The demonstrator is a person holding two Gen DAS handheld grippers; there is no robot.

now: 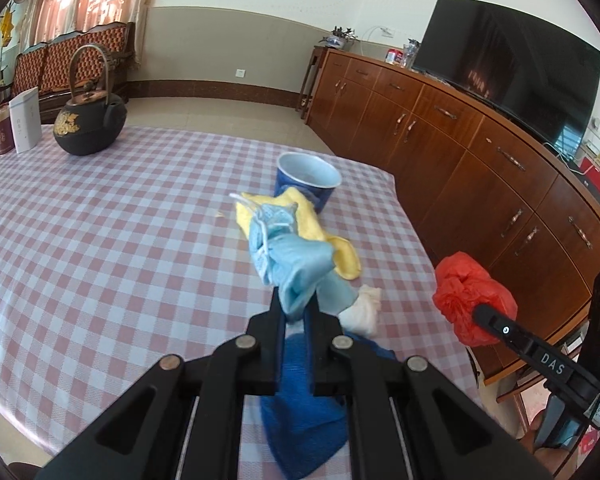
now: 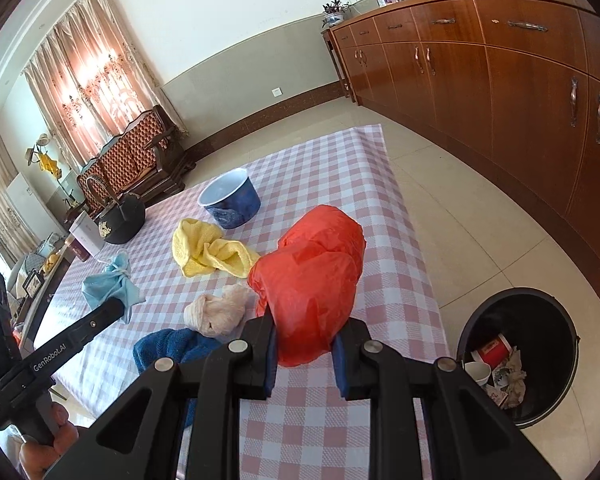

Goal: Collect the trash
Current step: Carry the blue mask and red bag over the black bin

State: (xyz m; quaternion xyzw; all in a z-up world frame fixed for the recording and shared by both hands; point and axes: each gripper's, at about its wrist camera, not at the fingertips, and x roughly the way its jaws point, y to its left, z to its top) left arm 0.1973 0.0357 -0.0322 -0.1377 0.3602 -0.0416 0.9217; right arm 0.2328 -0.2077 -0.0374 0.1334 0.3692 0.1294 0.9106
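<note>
My left gripper [image 1: 296, 312] is shut on a crumpled light-blue face mask [image 1: 296, 260] and holds it above the checked table; it also shows in the right wrist view [image 2: 112, 284]. My right gripper [image 2: 304, 340] is shut on a red plastic bag [image 2: 312, 276], which also shows in the left wrist view [image 1: 468, 296], near the table's right edge. A crumpled white tissue [image 2: 220, 310] lies on the table between the grippers. A black trash bin [image 2: 516, 356] with paper cups and scraps inside stands on the floor to the right of the table.
On the checked tablecloth [image 2: 340, 184] lie a yellow cloth [image 2: 208, 252], a blue cloth [image 2: 172, 350] and a blue bowl [image 2: 230, 200]. A black kettle [image 1: 90, 124] and boxes [image 1: 26, 120] stand at the far left. A wooden cabinet [image 2: 500, 80] runs along the right.
</note>
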